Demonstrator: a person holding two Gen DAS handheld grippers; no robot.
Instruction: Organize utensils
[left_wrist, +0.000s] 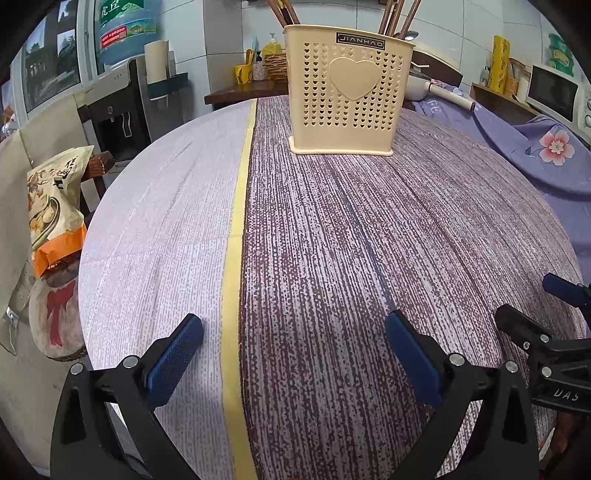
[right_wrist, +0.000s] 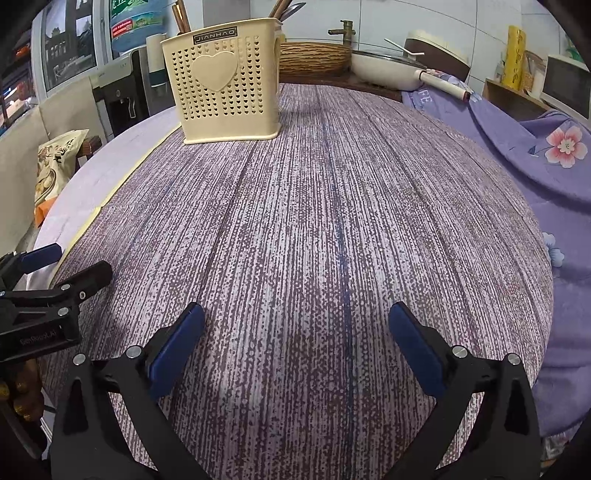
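A cream perforated utensil holder (left_wrist: 351, 92) with a heart on its front stands upright at the far end of the table; it also shows in the right wrist view (right_wrist: 225, 85). Brown chopsticks (left_wrist: 397, 16) and a metal spoon (left_wrist: 408, 36) stick up out of it. My left gripper (left_wrist: 293, 328) is open and empty, low over the near part of the table. My right gripper (right_wrist: 295, 317) is open and empty, beside the left one; it shows at the right edge of the left wrist view (left_wrist: 535, 306). The left gripper shows at the left edge of the right wrist view (right_wrist: 70, 264).
The table (left_wrist: 332, 229) has a purple-brown striped cloth with a yellow stripe (left_wrist: 240, 192). A purple floral cloth (right_wrist: 554, 155) lies at the right. A snack bag (left_wrist: 55, 203) sits left of the table. A pan (right_wrist: 384, 66) and woven basket (right_wrist: 314, 57) are behind.
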